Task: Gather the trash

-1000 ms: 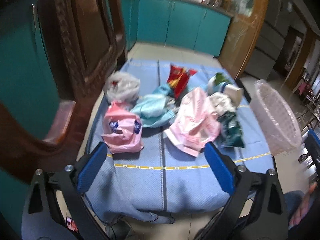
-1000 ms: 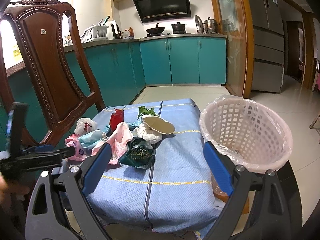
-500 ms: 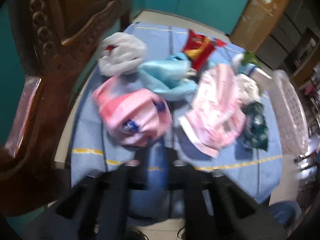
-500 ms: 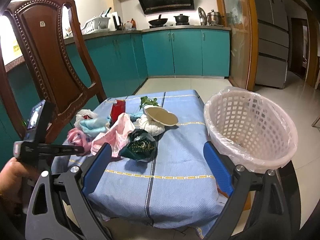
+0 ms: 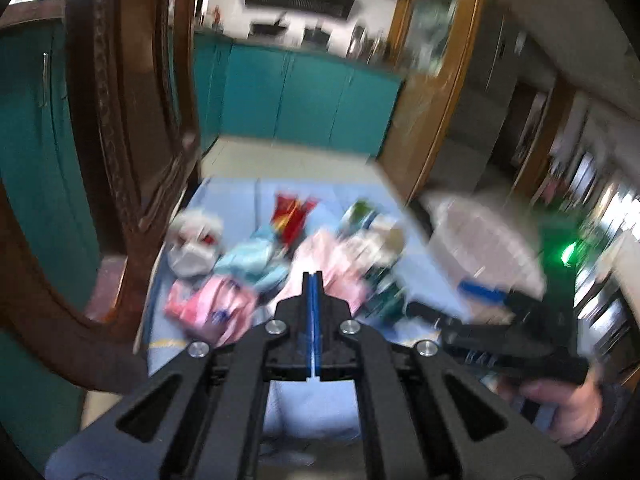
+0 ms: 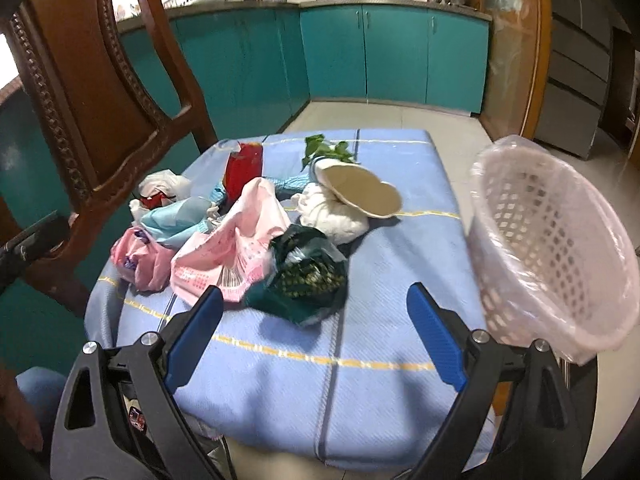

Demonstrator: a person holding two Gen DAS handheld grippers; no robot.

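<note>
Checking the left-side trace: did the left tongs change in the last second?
Yes. The left tongs went from wide open to shut on nothing, and the view tilted up: the trash pile sits lower relative to the teal cabinets.

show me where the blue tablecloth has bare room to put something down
Bare: the near strip of the blue tablecloth before the dark green foil bag, and the right side toward the pink mesh basket. Crowded: left and centre, around the pink plastic bag.
</note>
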